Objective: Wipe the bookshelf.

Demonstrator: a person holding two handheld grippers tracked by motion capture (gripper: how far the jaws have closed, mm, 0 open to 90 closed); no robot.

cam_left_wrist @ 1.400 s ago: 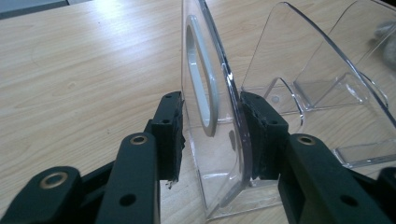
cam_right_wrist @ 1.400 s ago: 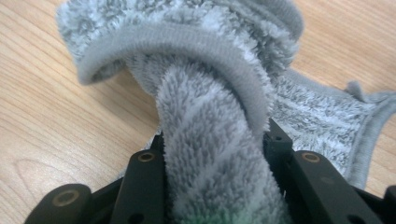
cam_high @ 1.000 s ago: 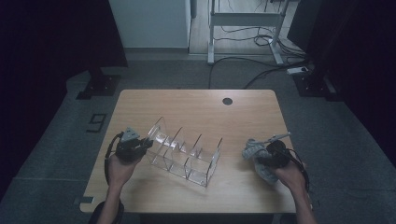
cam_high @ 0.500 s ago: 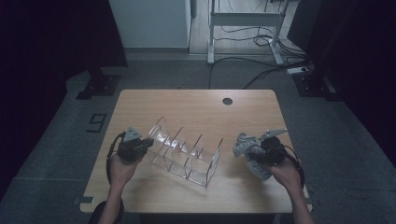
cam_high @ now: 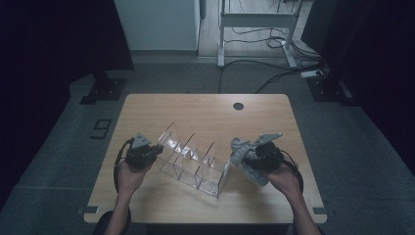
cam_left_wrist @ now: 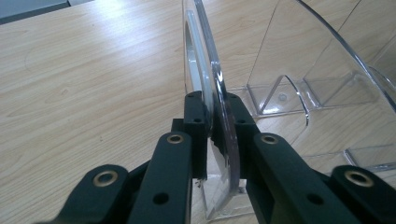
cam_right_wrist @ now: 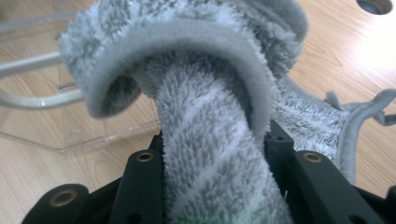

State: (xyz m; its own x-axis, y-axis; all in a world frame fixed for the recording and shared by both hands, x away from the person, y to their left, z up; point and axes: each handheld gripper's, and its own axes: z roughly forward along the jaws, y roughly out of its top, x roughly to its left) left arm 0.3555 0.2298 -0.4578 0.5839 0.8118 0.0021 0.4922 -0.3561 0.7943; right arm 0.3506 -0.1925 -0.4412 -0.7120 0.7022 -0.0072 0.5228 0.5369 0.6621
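The left hand-held gripper point(cam_left_wrist: 214, 123) is clamped on the end wall of the clear plastic organizer point(cam_high: 195, 159), steadying it on the surface point(cam_high: 205, 110). The right hand-held gripper point(cam_right_wrist: 212, 140) holds a bunched grey cloth point(cam_right_wrist: 196, 93) just beside the organizer's other end. Wiping looks not yet begun.

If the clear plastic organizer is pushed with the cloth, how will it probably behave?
The clear plastic organizer looks rigid, so it should probably keep its shape. Its thin walls suggest little weight, so it may slide on the smooth wooden table. The left hand-held gripper, clamped on one end wall, would likely steady it against the grey cloth.
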